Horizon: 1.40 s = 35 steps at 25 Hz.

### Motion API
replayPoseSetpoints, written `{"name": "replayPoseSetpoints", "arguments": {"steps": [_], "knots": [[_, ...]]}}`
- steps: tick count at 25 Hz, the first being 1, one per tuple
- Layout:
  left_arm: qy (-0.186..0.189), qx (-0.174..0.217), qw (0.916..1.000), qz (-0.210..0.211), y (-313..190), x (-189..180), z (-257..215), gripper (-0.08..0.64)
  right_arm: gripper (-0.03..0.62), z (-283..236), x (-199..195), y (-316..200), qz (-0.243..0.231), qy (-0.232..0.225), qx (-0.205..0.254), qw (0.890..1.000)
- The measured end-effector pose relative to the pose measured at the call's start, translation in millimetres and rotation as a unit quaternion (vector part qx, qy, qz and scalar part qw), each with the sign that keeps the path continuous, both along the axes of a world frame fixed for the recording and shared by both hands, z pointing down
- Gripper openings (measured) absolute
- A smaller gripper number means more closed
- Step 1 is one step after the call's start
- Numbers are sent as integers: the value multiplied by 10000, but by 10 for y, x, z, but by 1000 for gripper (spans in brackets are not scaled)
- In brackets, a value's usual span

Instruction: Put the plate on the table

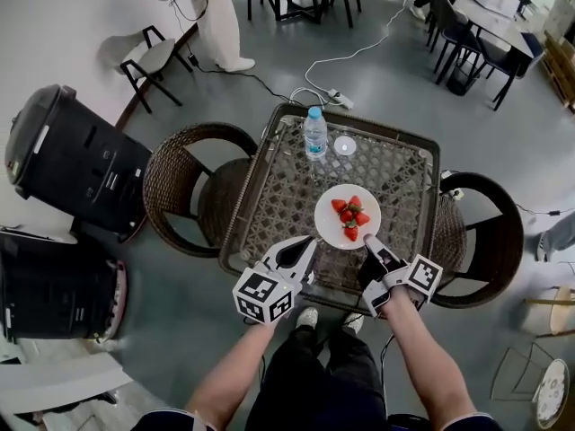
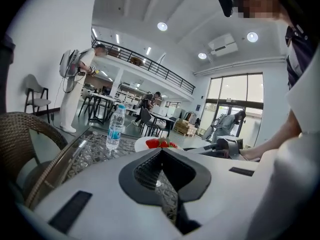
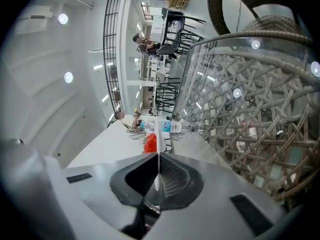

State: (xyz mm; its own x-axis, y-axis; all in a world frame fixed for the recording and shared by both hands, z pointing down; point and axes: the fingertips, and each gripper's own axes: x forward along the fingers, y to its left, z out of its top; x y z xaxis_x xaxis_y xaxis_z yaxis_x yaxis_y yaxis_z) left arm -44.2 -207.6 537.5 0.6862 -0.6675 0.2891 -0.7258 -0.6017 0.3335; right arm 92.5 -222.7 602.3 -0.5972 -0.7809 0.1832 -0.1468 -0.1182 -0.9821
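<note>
A white plate (image 1: pixel 329 224) with several strawberries (image 1: pixel 351 216) is over the middle of the glass-topped wicker table (image 1: pixel 278 196); whether it rests on the glass I cannot tell. My right gripper (image 1: pixel 370 243) is shut on the plate's near rim, which shows edge-on between its jaws (image 3: pixel 159 134), with the strawberries (image 3: pixel 150 143) beyond. My left gripper (image 1: pixel 305 245) hovers at the table's front edge just left of the plate, shut with nothing in it (image 2: pixel 161 153). From there the plate (image 2: pixel 142 143) and the right gripper (image 2: pixel 220 146) lie ahead to the right.
A water bottle (image 1: pixel 315 133) and a small white disc (image 1: pixel 345 145) stand at the table's far side. Wicker chairs flank the table at the left (image 1: pixel 184 187) and right (image 1: pixel 490 241). Black bins (image 1: pixel 72 160) sit far left. A cable runs across the floor beyond.
</note>
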Motion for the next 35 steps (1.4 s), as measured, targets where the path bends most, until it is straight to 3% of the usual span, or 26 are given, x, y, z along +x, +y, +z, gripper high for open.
{"name": "replayPoseSetpoints", "arguments": {"steps": [6, 15, 35], "knots": [[-75, -153, 9996, -205, 3, 40, 163, 6, 12, 381, -24, -13, -436, 157, -243, 9986], [-202, -299, 9993, -127, 37, 80, 366, 6, 12, 879, -94, 60, -780, 411, -554, 9946], [-186, -528, 9984, -63, 145, 0, 577, 6, 12, 1253, -245, 181, -910, 571, -918, 9900]]}}
